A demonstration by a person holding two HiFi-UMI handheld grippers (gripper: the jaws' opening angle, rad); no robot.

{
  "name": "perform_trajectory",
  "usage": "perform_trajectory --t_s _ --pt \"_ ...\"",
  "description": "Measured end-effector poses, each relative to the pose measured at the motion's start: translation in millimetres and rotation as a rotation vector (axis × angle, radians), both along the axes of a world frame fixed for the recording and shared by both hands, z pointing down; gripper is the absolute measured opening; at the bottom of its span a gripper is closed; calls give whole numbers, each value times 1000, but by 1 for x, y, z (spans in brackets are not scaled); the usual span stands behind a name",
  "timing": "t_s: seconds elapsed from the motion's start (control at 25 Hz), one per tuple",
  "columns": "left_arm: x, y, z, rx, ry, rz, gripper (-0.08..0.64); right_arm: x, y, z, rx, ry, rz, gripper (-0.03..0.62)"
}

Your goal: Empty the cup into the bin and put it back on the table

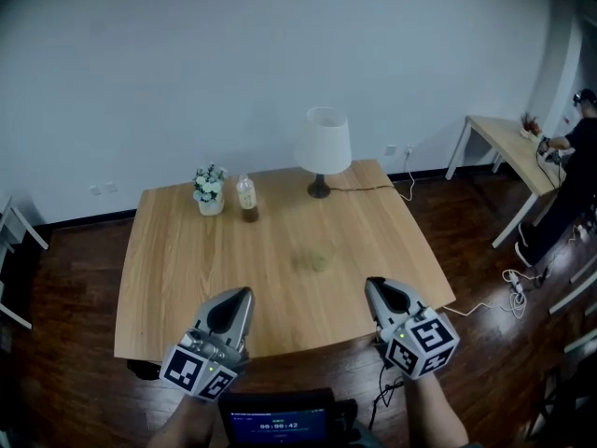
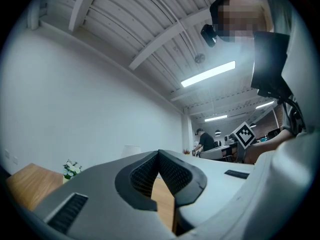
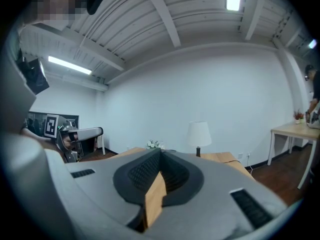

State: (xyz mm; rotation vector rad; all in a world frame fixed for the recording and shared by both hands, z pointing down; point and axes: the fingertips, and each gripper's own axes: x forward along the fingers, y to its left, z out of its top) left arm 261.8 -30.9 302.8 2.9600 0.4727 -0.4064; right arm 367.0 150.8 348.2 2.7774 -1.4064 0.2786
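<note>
The wooden desk (image 1: 187, 259) fills the middle of the room. A white lamp (image 1: 323, 146) stands at its far edge. The left hand-held gripper (image 1: 241, 295) and the right hand-held gripper (image 1: 372, 286) hover over the near edge, both closed and empty. A small flower pot (image 1: 209, 192) stands far left, with the cup (image 1: 247, 199) just beside it, well apart from both grippers.

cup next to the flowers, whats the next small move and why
Probably open the left gripper and reach it forward toward the cup. Both it and the right gripper are shut and empty at the near edge of the table, while the cup stands untouched at the far side beside the flowers.
</note>
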Motion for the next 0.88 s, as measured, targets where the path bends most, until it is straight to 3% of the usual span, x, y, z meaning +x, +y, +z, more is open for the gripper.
perform_trajectory --t_s 0.24,0.4,0.64,0.88 --pt "-8 5 3 3 -11 -4 2 -8 12 3 31 -32 8 2" --pt "-13 -6 -2 5 28 -72 2 -14 16 6 40 -51 2 2" --pt "-19 -4 9 -31 -25 -43 2 -18 23 7 29 -44 14 2" --pt "-16 -1 2 5 22 -72 2 -18 28 3 19 -26 16 2"
